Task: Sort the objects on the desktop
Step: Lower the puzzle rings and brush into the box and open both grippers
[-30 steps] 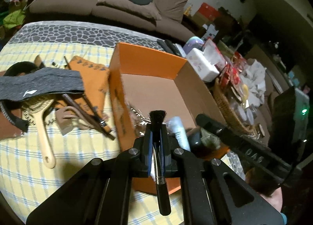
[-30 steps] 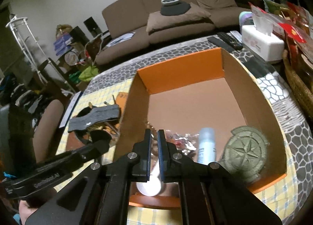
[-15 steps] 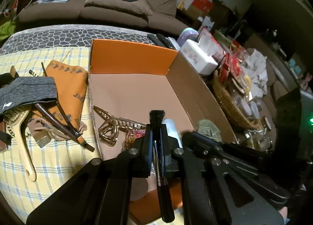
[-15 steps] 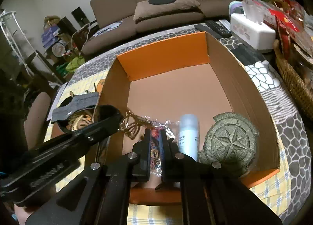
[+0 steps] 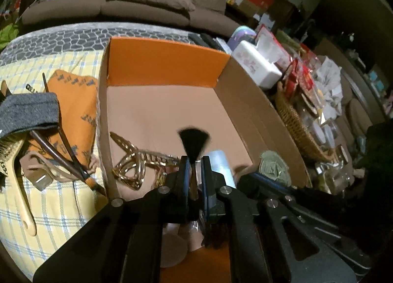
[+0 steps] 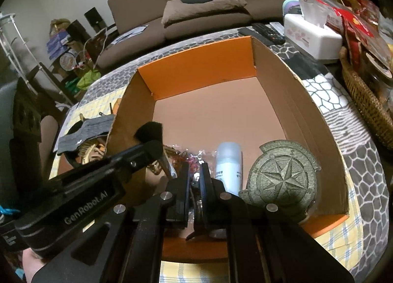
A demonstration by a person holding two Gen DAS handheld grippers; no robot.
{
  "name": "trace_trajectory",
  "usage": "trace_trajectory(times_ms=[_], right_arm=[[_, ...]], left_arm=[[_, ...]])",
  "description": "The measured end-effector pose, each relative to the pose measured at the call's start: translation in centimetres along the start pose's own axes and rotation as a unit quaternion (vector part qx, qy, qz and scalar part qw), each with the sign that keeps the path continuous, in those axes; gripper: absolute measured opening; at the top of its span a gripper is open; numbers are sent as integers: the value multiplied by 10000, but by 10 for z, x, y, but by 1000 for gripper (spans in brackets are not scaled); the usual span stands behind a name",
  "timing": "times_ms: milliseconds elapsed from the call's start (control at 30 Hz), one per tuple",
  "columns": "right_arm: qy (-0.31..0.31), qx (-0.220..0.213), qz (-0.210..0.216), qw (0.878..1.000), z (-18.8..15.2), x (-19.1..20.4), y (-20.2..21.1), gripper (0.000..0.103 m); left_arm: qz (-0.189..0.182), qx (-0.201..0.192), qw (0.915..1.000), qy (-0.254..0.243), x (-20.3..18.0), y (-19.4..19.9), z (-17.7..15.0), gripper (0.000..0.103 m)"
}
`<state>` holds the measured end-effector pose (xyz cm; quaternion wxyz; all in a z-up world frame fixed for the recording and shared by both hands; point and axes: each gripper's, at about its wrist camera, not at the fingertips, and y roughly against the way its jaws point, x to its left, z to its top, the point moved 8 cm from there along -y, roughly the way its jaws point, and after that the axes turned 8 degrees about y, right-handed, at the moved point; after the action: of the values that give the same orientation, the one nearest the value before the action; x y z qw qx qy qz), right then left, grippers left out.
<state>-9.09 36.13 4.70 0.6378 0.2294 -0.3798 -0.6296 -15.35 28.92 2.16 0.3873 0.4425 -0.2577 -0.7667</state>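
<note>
My left gripper [image 5: 194, 170] is shut on a black-bristled makeup brush [image 5: 193, 140] and holds it over the near end of the orange cardboard box [image 5: 167, 61]. The brush and left gripper also show in the right wrist view [image 6: 149, 133]. My right gripper [image 6: 194, 172] is shut and empty, low over the box's near edge. Inside the box lie a gold hair claw [image 5: 132, 165], a pale blue bottle [image 6: 228, 160], a green compass-star plaque [image 6: 282, 177] and a crinkly plastic packet [image 6: 194, 157].
Left of the box on the yellow checked cloth [image 5: 49, 209] lie an orange pouch [image 5: 73, 96], a grey headband [image 5: 27, 113], a wooden hairbrush [image 5: 17, 184] and dark sticks [image 5: 61, 152]. A tissue box [image 6: 312, 34], wicker basket [image 6: 368, 101] and remotes [image 6: 265, 32] stand right.
My left gripper has moved right with the brush, from beside the box's left wall to over its near inside. My right gripper has dropped slightly closer to the box.
</note>
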Motion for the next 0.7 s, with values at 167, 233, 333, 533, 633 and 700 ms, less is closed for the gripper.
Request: trace_trajectory(times_ms=[167, 233, 333, 533, 633, 700], right_arm=[[-14, 38, -46, 10000, -1, -3, -1, 14], [-28, 39, -74, 10000, -1, -4, -1, 17], [-53, 45, -88, 9999, -1, -6, -1, 22], [-16, 33, -73, 10000, 0, -2, 0, 42], [69, 25, -91, 9999, 1, 3, 0, 47], [65, 34, -65, 10000, 0, 5, 0, 50]], left_arm=[[51, 6, 9999, -106, -3, 2, -4, 12], [47, 6, 9999, -97, -3, 3, -4, 12], [-6, -31, 10000, -42, -2, 10, -4, 22], [-37, -341, 9991, 240, 18, 42, 8, 52], [-11, -474, 9984, 295, 28, 59, 13, 61], [18, -543, 9979, 359, 38, 70, 16, 64]])
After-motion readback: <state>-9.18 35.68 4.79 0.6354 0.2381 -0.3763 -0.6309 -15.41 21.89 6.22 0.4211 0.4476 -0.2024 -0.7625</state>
